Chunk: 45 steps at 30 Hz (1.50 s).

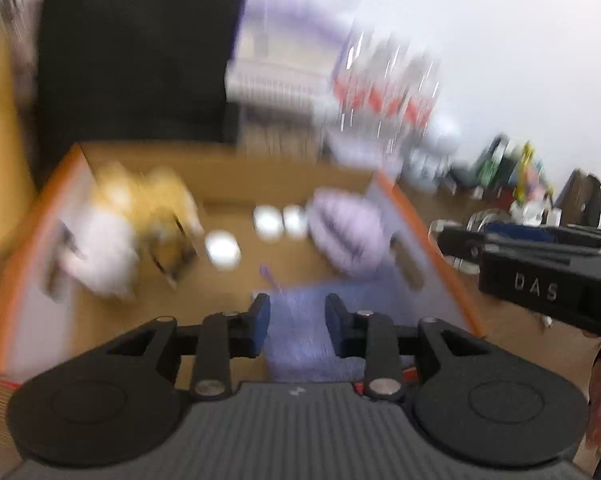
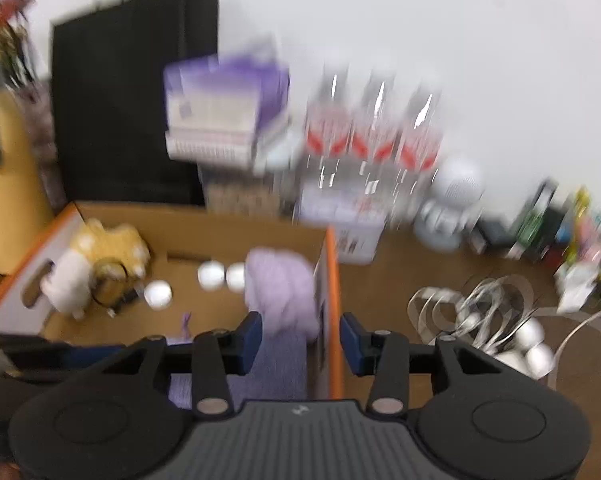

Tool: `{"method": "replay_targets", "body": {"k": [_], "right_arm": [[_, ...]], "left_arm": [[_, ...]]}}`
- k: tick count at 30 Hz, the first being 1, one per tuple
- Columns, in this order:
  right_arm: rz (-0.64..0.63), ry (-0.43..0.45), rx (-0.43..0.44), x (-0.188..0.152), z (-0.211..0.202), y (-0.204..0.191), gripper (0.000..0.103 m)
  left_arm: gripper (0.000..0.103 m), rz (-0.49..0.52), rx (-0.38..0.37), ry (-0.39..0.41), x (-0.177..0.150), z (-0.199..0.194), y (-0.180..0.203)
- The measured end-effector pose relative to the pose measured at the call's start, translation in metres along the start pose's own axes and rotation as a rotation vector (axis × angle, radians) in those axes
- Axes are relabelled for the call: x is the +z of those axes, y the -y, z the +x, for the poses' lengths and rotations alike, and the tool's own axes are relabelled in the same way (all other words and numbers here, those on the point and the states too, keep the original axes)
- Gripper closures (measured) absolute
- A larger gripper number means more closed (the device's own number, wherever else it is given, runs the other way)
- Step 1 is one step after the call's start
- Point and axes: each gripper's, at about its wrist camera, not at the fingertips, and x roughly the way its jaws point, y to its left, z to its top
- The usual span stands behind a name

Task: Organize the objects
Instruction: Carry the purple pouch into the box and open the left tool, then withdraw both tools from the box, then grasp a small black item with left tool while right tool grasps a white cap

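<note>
The left gripper [image 1: 297, 326] had its blue-padded fingers spread, with nothing pinched between them. It hung over the near end of an open cardboard box [image 1: 228, 168] with orange edges, above a lavender cloth [image 1: 304, 336] lying on the box floor. Farther in, at the right of the box, sat a bunched lilac fabric bundle [image 1: 346, 232]. Three white balls [image 1: 222, 249] lay on the floor toward the middle and far side, and a yellow-and-white plush toy [image 1: 120, 228] lay at the left, next to dark looped straps that were too blurred to identify. The right gripper [image 1: 540, 264] showed at the right edge of the left wrist view, outside the box.

In its own view, the right gripper [image 2: 300, 340] was also spread and held nothing. Its fingers framed the box's orange right wall [image 2: 332, 300], the left finger over the box interior and the right one over the brown tabletop [image 2: 400, 264].

To the right on the table lay a tangle of silvery ribbon [image 2: 460, 312] with white balls [image 2: 536, 344] among it. Behind the box stood a black paper bag [image 2: 128, 100], a purple-and-white carton [image 2: 220, 120] and three clear bottles with red labels [image 2: 372, 136], all heavily smeared by motion blur.
</note>
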Motion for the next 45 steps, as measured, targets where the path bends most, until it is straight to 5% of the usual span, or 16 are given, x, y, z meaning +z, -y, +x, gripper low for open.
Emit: {"method": "replay_targets", "body": {"k": [3, 5, 8, 10, 13, 17, 23, 29, 34, 37, 42, 45], "right_arm": [[0.009, 0.080, 0.044, 0.001, -0.040, 0.004, 0.061], [0.014, 0.116, 0.086, -0.007, -0.064, 0.002, 0.061], [0.002, 0.155, 0.148, -0.029, -0.101, -0.006, 0.058], [-0.005, 0.189, 0.191, -0.051, -0.131, -0.013, 0.047], [-0.030, 0.246, 0.222, -0.091, -0.179, -0.025, 0.045], [-0.036, 0.333, 0.215, -0.152, -0.237, -0.035, 0.017], [0.002, 0.284, 0.202, -0.231, -0.286, -0.035, 0.016], [0.112, 0.259, 0.195, -0.258, -0.340, -0.016, 0.015], [0.180, 0.340, 0.190, -0.252, -0.346, 0.001, 0.004], [0.178, 0.279, 0.138, -0.246, -0.310, -0.008, 0.006], [0.147, 0.268, 0.224, -0.229, -0.247, -0.025, 0.007], [0.117, 0.262, 0.193, -0.208, -0.206, -0.039, 0.009]], "left_arm": [[0.051, 0.004, 0.027, 0.097, 0.001, -0.060, -0.001], [0.029, -0.005, 0.009, 0.152, -0.006, -0.099, -0.002], [0.005, 0.063, -0.043, 0.225, -0.043, -0.153, -0.001], [0.004, 0.142, -0.043, 0.246, -0.077, -0.182, 0.009], [0.000, 0.182, -0.038, 0.275, -0.121, -0.214, 0.018], [0.000, 0.171, -0.044, 0.309, -0.177, -0.252, 0.016], [0.000, 0.195, 0.012, 0.246, -0.237, -0.274, 0.010], [0.000, 0.108, 0.021, 0.276, -0.255, -0.305, -0.005], [0.000, 0.080, 0.046, 0.264, -0.249, -0.286, -0.013], [0.000, 0.047, 0.089, 0.202, -0.241, -0.253, -0.025], [0.000, 0.099, 0.113, 0.137, -0.211, -0.191, -0.044], [0.010, 0.154, 0.082, 0.140, -0.184, -0.152, -0.055]]}}
